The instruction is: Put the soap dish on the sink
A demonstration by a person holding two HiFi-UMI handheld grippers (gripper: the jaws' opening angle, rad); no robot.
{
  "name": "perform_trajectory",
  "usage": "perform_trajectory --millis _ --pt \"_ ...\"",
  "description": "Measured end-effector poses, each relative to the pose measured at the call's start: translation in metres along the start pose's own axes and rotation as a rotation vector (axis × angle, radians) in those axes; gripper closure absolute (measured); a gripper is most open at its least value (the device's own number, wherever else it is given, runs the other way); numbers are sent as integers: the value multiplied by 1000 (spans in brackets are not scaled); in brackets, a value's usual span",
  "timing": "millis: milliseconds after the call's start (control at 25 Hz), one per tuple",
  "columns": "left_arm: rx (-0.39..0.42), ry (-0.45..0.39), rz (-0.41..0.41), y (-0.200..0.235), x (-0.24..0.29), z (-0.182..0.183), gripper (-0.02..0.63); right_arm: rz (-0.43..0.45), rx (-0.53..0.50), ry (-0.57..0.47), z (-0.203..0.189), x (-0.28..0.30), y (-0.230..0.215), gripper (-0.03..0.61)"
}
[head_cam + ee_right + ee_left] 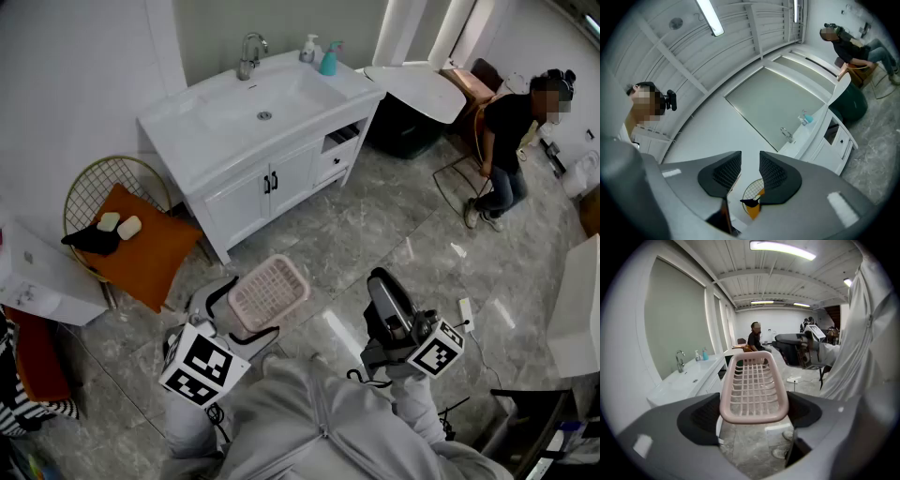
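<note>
A pink grid soap dish [268, 292] is held in the air over the grey marble floor, with my left gripper [246, 319] shut on its near rim. In the left gripper view the soap dish [753, 387] juts forward from between the dark pads [701, 416] of the left gripper [753, 417]. The white sink [192, 131] on its cabinet stands ahead and to the left, well apart from the dish, and shows as the sink [682, 380] at left. My right gripper [382, 281] hangs at lower right, its jaws nearly together and nothing between them [750, 171].
A faucet [249, 54] and two soap bottles [323, 54] stand at the sink's back. A wire chair with an orange cushion [145, 258] holding soap bars is at left. A person [506, 141] stands far right beside a round white table [417, 89].
</note>
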State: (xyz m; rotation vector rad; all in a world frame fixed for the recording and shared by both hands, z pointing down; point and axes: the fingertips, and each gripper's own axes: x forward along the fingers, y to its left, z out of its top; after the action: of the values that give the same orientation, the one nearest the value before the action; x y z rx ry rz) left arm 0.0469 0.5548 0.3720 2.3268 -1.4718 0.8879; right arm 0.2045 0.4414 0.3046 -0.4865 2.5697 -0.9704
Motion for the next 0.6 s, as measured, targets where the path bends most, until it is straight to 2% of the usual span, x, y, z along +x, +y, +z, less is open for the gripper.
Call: perform_trajectory --millis 600 --pt "-13 11 -23 27 4 -18 127 -17 2 9 -19 27 -5 468"
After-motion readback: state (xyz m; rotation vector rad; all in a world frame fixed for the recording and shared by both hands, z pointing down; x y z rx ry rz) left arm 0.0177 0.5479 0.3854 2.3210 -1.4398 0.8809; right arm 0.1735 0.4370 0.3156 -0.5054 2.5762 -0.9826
